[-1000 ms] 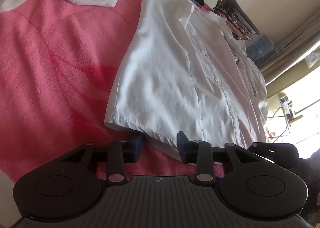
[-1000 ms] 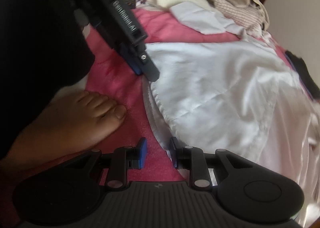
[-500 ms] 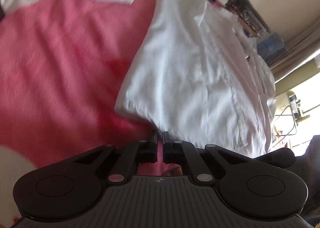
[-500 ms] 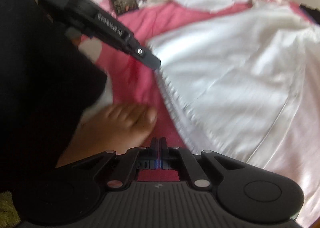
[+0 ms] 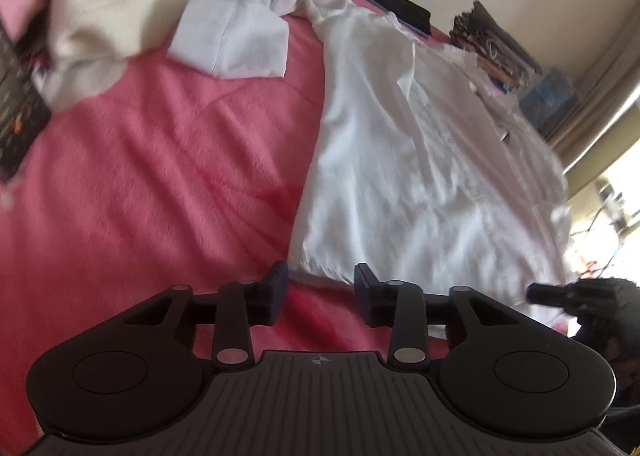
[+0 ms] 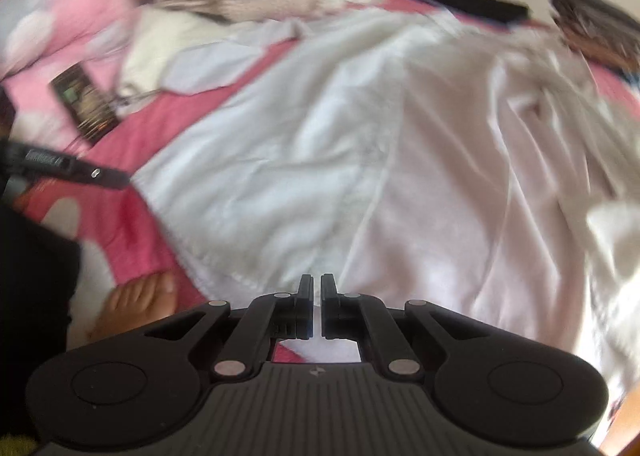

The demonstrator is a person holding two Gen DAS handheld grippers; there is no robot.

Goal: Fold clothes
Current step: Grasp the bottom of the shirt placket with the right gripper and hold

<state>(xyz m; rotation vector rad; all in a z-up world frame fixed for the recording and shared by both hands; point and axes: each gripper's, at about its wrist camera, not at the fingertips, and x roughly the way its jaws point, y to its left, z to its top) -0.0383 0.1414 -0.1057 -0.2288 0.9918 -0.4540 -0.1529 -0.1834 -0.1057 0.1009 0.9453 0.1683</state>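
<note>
My left gripper (image 5: 319, 280) is opening with nothing between its jaws, the shirt (image 5: 400, 160) hem just ahead; my right gripper (image 6: 314, 296) looks clamped on that hem, though blur and the jaws hide the pinch; I judge one-sided pulling could skew the shirt across the pink blanket (image 5: 140, 176).

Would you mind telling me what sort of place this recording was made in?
Most likely a bedroom at home: a white shirt lies spread on a pink blanket, folded clothes are stacked by the wall, and a curtain hangs beside a bright window.
</note>
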